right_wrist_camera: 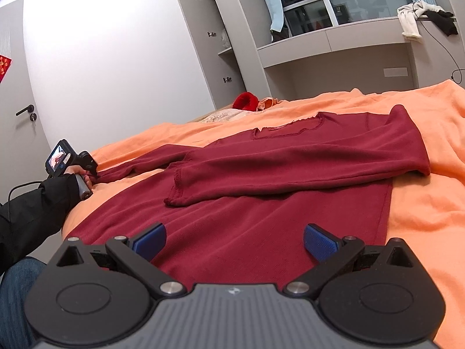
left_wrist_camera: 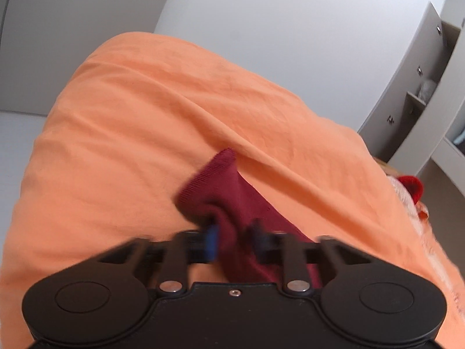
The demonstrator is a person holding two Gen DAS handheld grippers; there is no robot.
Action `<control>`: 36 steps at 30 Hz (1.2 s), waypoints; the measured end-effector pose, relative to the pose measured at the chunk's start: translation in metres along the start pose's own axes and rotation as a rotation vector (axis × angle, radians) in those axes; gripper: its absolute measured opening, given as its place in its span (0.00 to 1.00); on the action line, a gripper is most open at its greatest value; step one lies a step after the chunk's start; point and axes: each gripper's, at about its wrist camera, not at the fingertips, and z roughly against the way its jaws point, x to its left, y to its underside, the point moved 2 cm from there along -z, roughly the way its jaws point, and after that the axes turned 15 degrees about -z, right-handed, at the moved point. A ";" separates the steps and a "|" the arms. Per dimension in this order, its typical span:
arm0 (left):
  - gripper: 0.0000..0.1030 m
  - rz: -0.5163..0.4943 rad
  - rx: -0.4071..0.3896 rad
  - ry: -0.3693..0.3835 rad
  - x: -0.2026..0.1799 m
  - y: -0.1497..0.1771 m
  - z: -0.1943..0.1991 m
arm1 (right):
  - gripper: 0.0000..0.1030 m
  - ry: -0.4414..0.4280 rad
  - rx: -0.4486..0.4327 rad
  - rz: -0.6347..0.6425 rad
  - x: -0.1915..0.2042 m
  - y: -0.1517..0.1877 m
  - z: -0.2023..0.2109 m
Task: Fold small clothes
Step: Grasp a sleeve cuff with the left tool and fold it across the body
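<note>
A dark red long-sleeved top (right_wrist_camera: 261,209) lies flat on the orange bedsheet (right_wrist_camera: 430,212). Its right sleeve (right_wrist_camera: 290,168) is folded across the body. Its left sleeve stretches out to the left. My left gripper (left_wrist_camera: 234,234) is shut on the cuff of that left sleeve (left_wrist_camera: 221,192), and it also shows at the far left of the right wrist view (right_wrist_camera: 87,171). My right gripper (right_wrist_camera: 234,240) is open and empty, hovering over the top's lower hem.
A red knitted item (right_wrist_camera: 246,101) and pale clothes lie at the far edge of the bed. Grey cupboards (right_wrist_camera: 215,46) with open doors and a window ledge (right_wrist_camera: 334,43) stand behind. A door (right_wrist_camera: 17,101) is at left. My dark-sleeved arm (right_wrist_camera: 32,206) is at the bed's left edge.
</note>
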 end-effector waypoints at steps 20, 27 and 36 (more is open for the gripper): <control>0.08 -0.596 -0.622 0.549 -0.134 -0.030 0.228 | 1.00 -0.012 -0.074 -0.016 0.001 -0.006 0.013; 0.08 -0.783 -0.656 0.792 -0.202 0.032 0.308 | 1.00 0.051 -0.176 -0.008 -0.001 -0.020 0.038; 0.08 -1.015 -0.517 1.022 -0.256 0.161 0.328 | 1.00 0.203 -0.311 -0.068 -0.028 -0.039 0.072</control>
